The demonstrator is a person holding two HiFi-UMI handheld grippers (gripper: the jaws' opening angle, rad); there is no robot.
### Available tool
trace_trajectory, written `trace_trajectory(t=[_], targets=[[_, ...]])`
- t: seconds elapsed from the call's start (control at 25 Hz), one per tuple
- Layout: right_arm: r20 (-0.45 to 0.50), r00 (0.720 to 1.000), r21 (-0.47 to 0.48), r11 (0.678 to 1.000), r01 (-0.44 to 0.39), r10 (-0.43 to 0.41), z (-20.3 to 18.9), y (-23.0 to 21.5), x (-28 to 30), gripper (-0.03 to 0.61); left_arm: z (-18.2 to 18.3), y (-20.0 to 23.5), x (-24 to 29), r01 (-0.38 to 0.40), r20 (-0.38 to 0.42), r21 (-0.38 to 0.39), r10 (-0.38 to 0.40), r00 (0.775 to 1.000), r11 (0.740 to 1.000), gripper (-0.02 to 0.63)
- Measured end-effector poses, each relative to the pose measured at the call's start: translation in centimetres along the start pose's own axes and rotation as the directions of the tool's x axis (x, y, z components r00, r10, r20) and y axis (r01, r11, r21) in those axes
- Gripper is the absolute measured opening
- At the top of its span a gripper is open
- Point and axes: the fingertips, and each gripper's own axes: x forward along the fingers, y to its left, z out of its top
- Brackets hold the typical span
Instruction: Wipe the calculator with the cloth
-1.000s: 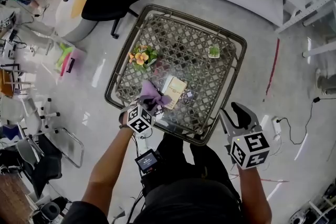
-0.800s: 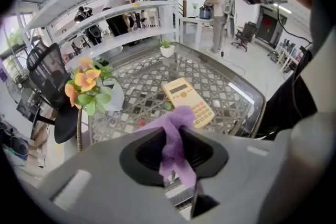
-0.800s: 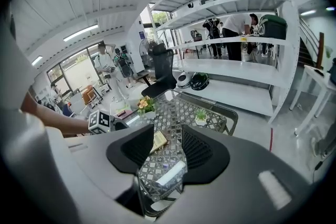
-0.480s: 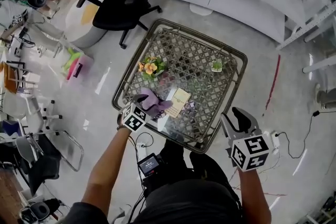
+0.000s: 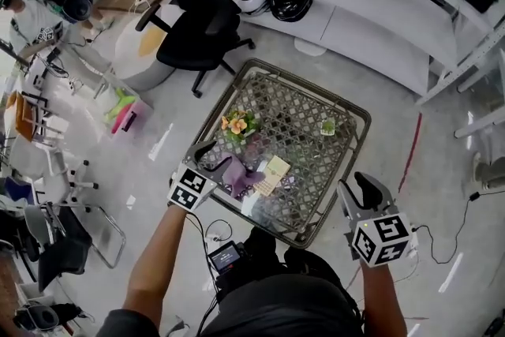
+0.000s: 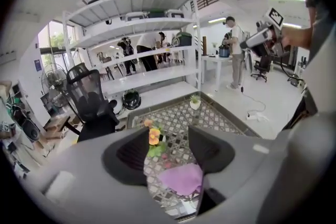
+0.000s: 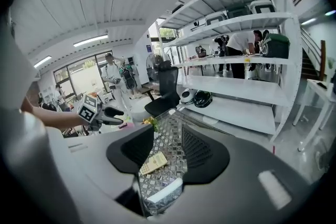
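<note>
The lattice table [image 5: 304, 100] with its raised rim holds everything of the task. A black chair [image 5: 197, 4] stands beyond its far corner. Near the table's near edge the purple cloth [image 5: 241, 174] lies crumpled on the top, and the cream calculator [image 5: 273, 173] lies flat just to its right, with their edges close or touching. Orange flowers [image 5: 237, 123] stand behind the cloth. At the far right side a small pot [image 5: 327, 127] holds a green plant. The left gripper [image 5: 209, 156] hangs above the table's left edge with its jaws opening and nothing between them. The right gripper [image 5: 357, 189] is off the table's right edge, with its jaws apart and empty.
</note>
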Motion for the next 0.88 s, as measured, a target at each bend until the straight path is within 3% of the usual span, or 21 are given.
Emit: trace_trajectory(t=[0.24, 0.48, 0.72, 0.88], targets=[[0.089, 0.996, -0.016, 1.000, -0.019, 0.020, 3.9, 0.0, -2.1, 0.166, 5.6, 2.3, -5.9, -0.102, 0.151, -0.029, 0.105, 0.983, 0.994, 0.255], [0.189, 0.980, -0.062, 0.997, -0.056, 0.067, 8.2, 1.2, -4.7, 0.163, 8.8, 4.0, -12.2, -0.220, 0.270, -0.091, 0.237, 0.933, 0.971, 0.255], [0.265, 0.960, -0.172, 0.984, -0.045, 0.090, 12.0, 2.9, -7.7, 0.143, 9.0, 4.3, -16.7, -0.294, 0.302, -0.130, 0.320, 0.898, 0.947, 0.253], [0.298, 0.951, -0.196, 0.980, -0.024, 0.083, 13.7, 2.7, -9.2, 0.126, 9.4, 4.2, -19.2, -0.337, 0.320, -0.156, 0.370, 0.872, 0.929, 0.255]])
